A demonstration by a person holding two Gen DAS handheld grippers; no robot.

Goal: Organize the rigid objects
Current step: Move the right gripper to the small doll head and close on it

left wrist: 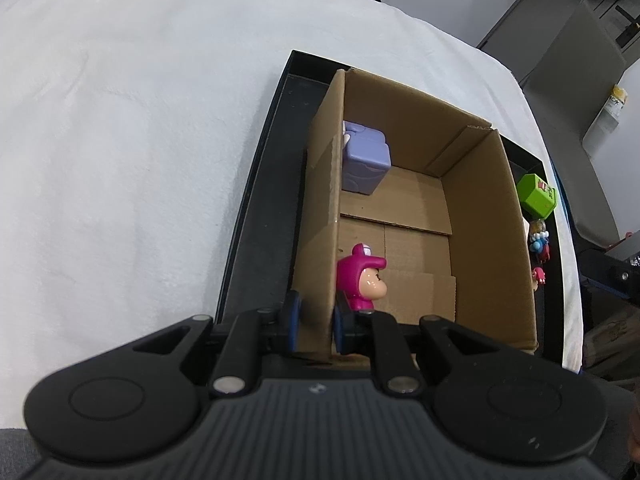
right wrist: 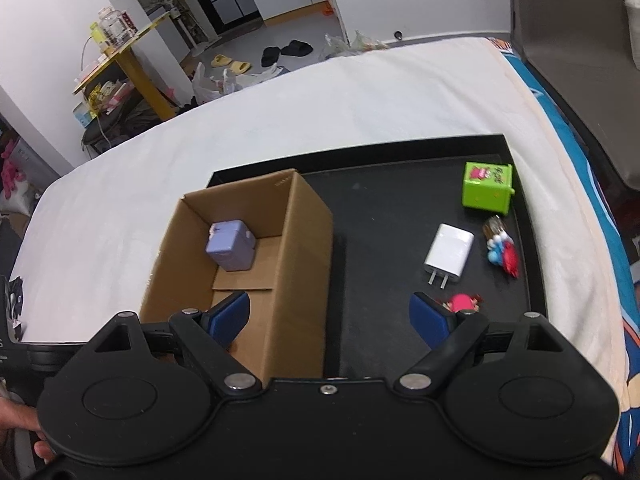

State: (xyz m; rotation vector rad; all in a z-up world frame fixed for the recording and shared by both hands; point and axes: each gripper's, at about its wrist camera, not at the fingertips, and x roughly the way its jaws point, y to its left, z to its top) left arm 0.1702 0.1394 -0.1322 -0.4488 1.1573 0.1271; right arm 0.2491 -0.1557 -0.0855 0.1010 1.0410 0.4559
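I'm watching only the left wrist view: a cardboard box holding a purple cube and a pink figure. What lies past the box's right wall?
Observer: A white charger lies flat on the black tray, with its prongs pointing toward the camera.
Visitor: Where is the other pair of tongs?
Observer: The right tongs hang open over the box, above its right wall, and hold nothing.
Visitor: Does the green cube touch that charger?
Observer: No. The green cube stands apart from it, near the tray's far right corner.
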